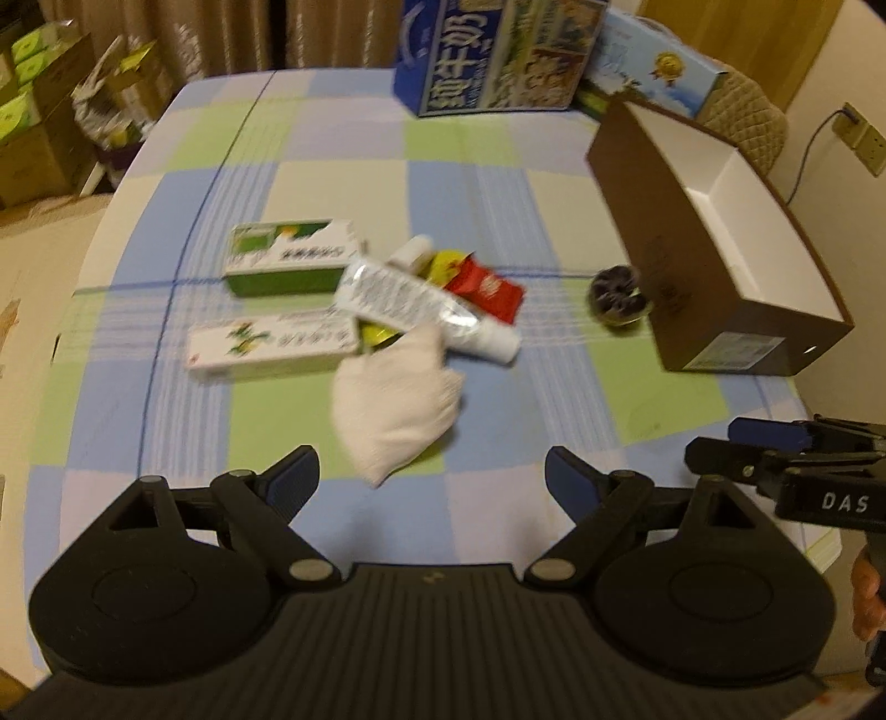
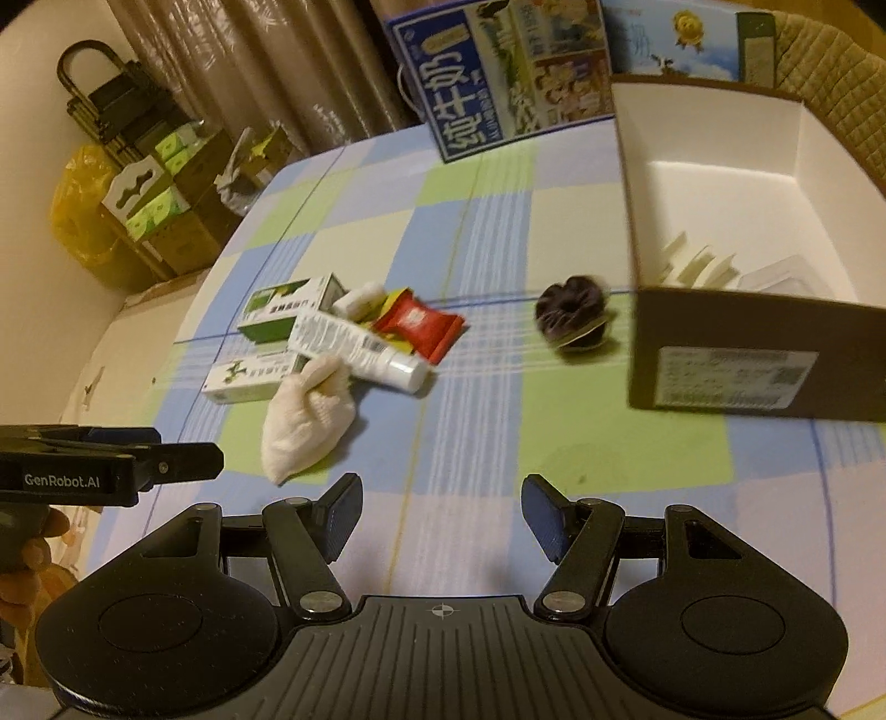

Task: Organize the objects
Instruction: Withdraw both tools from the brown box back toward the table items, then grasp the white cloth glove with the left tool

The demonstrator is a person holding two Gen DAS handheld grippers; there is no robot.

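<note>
A pile lies mid-table: a green-white box [image 1: 288, 257] [image 2: 288, 307], a long white box [image 1: 271, 346] [image 2: 252, 376], a white tube [image 1: 426, 307] [image 2: 360, 349], a red packet [image 1: 487, 291] [image 2: 421, 324] and a white cloth pouch [image 1: 396, 401] [image 2: 307, 423]. A dark scrunchie [image 1: 617, 296] [image 2: 573, 318] sits beside the brown open box [image 1: 720, 221] [image 2: 747, 354]. My left gripper [image 1: 432, 479] is open just short of the pouch. My right gripper [image 2: 440, 512] is open over bare cloth, right of the pouch.
A blue milk carton [image 1: 493, 52] [image 2: 493, 77] and another printed box [image 1: 653, 63] stand at the table's far edge. Cardboard boxes [image 1: 33, 122] and a yellow bag [image 2: 77, 210] sit on the floor to the left. The brown box holds white inserts [image 2: 703, 266].
</note>
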